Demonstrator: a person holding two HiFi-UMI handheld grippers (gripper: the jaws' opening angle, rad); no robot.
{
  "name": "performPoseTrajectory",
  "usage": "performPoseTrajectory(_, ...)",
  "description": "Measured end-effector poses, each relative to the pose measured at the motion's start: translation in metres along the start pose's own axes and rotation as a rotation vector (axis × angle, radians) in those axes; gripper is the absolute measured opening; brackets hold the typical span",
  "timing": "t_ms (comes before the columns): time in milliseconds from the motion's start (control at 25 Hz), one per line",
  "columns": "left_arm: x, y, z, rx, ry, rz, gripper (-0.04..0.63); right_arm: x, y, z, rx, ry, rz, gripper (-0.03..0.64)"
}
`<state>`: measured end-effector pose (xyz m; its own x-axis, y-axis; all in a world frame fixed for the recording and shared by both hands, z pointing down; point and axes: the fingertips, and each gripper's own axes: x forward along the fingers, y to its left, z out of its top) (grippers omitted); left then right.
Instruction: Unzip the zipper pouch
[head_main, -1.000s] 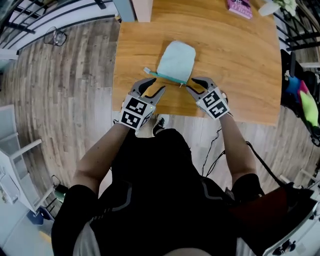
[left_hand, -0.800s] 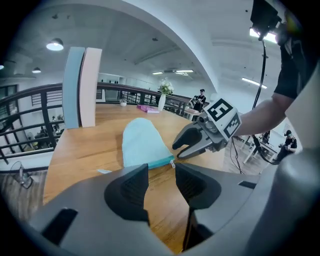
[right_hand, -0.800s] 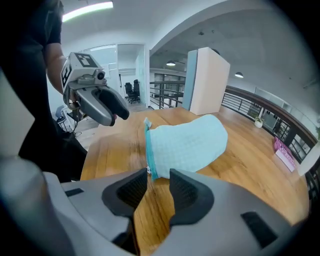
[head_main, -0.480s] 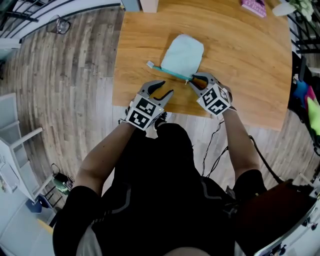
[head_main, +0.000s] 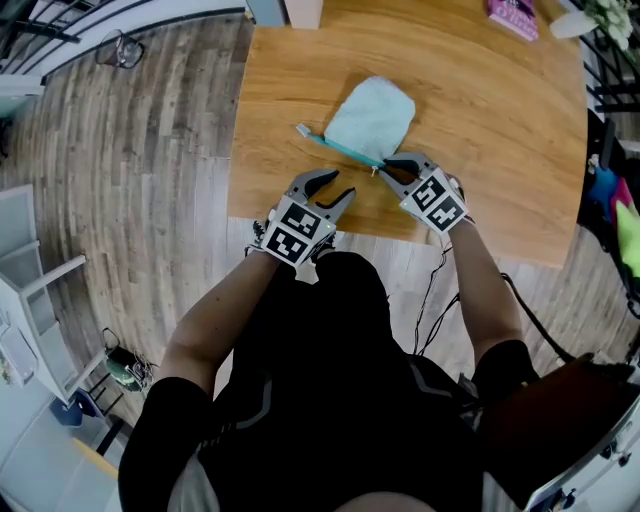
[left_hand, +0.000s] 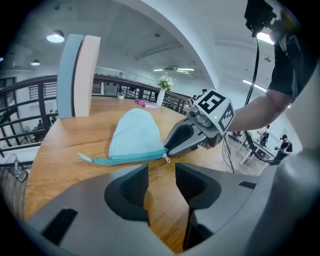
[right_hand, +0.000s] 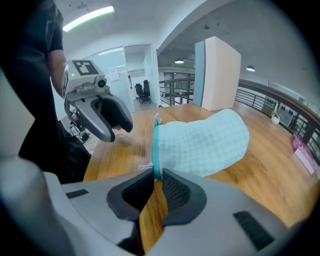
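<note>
Apparently right gripper (head_main: 386, 168), jaws just closing, pinches zipper pouch (head_main: 372, 118) at half-hidden corner; left gripper (head_main: 339, 186) gapes.

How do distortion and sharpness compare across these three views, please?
Head view: fisheye bows the edges of the wooden table; even light. Left gripper view: dark rounded corners, zipper pouch crisp, left tongs soft up close. Right gripper view: same vignette, ceiling light strip glaring.

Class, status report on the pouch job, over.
Left claw open, empty. Right claw just closed onto zipper pouch at pull end. Zip shut. Nothing in the way.
</note>
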<state>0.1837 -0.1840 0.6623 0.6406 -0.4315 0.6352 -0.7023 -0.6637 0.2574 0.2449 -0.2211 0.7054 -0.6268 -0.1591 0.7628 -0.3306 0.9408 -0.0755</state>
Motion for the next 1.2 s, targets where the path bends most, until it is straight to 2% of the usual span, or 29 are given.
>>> performPoseTrajectory(240, 0.007, 0.006, 0.010, 0.005, -0.028, 0.014, 0.189, -0.009, -0.002, 0.023, 0.144, -0.096, 0.018, 0.058)
performPoseTrajectory(560, -0.019, -0.002, 0.055, 0.088, -0.101, 0.013, 0.189, -0.049, 0.004, 0.076, 0.289, -0.180, 0.000, 0.057)
performPoseTrajectory(840, -0.053, -0.010, 0.103, 0.148, -0.196, 0.012, 0.187, -0.082, 0.015, 0.117, 0.314, -0.219, -0.033, 0.055)
performPoseTrajectory(880, -0.058, -0.010, 0.110, 0.160, -0.208, 0.014, 0.176, -0.086, 0.015, 0.121, 0.317, -0.220, -0.039, 0.055)
performPoseTrajectory(920, -0.063, -0.011, 0.116, 0.175, -0.217, 0.017, 0.130, -0.089, 0.014, 0.124, 0.321, -0.222, -0.046, 0.055)
performPoseTrajectory(960, -0.066, -0.011, 0.122, 0.197, -0.222, 0.023, 0.109, -0.093, 0.013, 0.128, 0.322, -0.226, -0.056, 0.055)
performPoseTrajectory(1080, -0.075, -0.010, 0.131, 0.249, -0.215, 0.042, 0.109, -0.101, 0.012, 0.141, 0.336, -0.246, -0.077, 0.055)
performPoseTrajectory(1200, -0.082, -0.009, 0.136, 0.239, -0.221, 0.035, 0.110, -0.107, 0.016, 0.151, 0.342, -0.261, -0.073, 0.055)
